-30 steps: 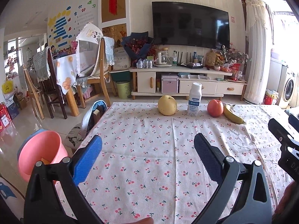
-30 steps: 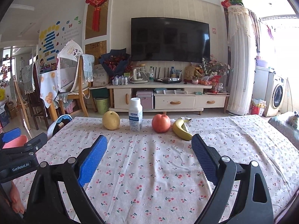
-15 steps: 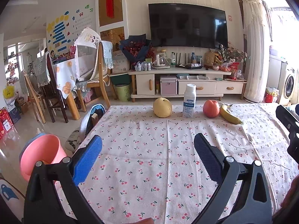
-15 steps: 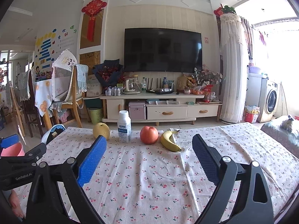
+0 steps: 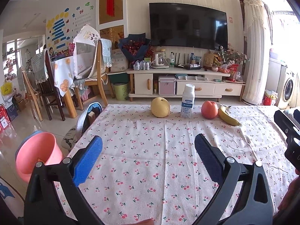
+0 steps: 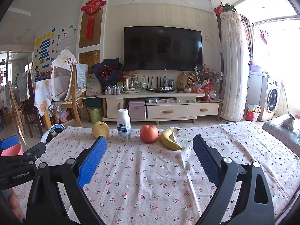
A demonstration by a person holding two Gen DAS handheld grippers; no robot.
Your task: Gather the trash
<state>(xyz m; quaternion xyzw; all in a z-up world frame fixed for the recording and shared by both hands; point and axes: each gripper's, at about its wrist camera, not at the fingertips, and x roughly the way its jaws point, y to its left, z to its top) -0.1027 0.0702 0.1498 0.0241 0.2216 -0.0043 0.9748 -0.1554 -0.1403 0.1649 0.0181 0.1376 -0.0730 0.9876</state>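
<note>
Living rm, cherry-print tabletop [image 5: 150, 150]; pear, white bottle [image 5: 187, 101], apple, banana in far row; pink bin [image 5: 37, 153] on floor at left; left claw [image 5: 148, 157] & right claw [image 6: 150, 153] both spread apart, empty; progress unclear.

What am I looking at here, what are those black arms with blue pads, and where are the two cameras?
No robot here: a person holds a two-finger gripper in each hand, each with a fisheye camera looking forward along its fingers. One picture comes from the left gripper, the other from the right gripper. The blue pads are the fingers' gripping faces. Both grippers are open and hold nothing. Ahead is a table under a cherry-print tablecloth. Along its far edge stand a yellow pear, a white plastic bottle, a red apple and a banana. A pink bucket stands on the floor, left of the table.
</note>
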